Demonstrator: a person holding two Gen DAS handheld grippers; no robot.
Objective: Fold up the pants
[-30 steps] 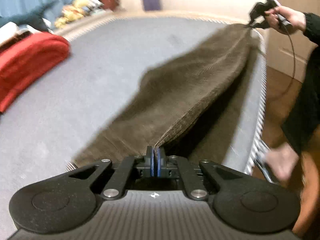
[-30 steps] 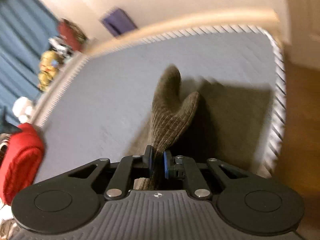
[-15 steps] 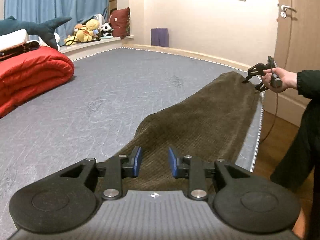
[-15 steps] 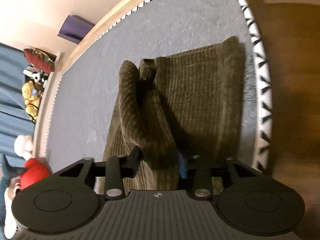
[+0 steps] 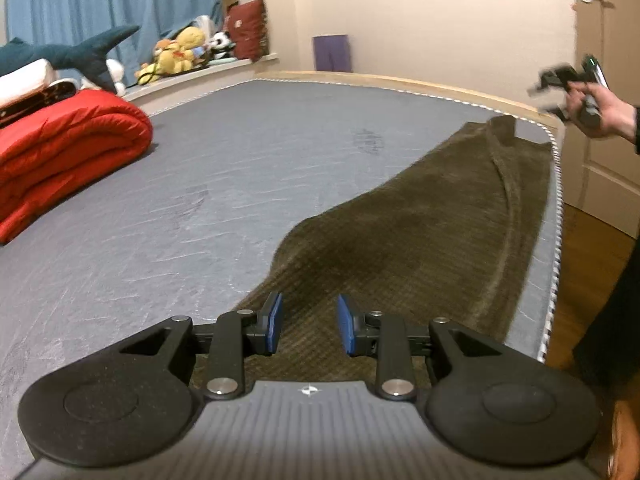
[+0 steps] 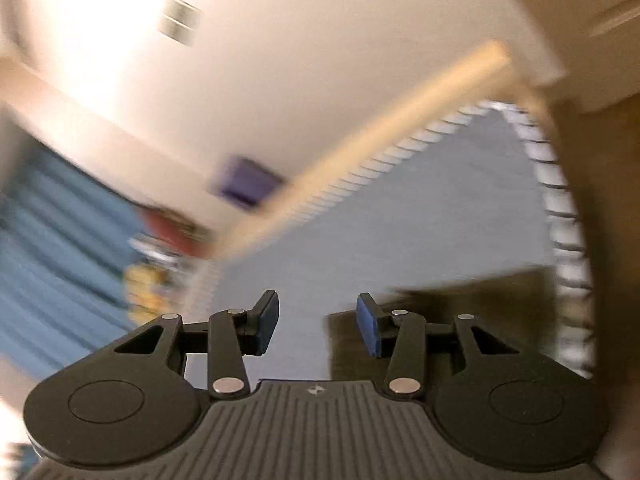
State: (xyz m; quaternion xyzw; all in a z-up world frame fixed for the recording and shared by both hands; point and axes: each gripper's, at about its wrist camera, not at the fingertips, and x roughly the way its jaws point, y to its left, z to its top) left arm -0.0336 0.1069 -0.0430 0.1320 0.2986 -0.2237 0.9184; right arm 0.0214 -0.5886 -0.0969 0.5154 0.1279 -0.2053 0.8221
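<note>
Left claw [image 5: 309,329]: matte black two-finger linkage, blue pads [image 5: 274,323] on the tips, silver pivot screws behind them, ribbed grey housing bearing a small white star mark. Right claw [image 6: 317,323]: identical build. The hand [image 5: 604,110] has a dark sleeve.

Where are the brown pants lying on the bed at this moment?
In the left wrist view, the brown pants lie flat along the right edge of the grey mattress, far from the red blanket on the left.
</note>
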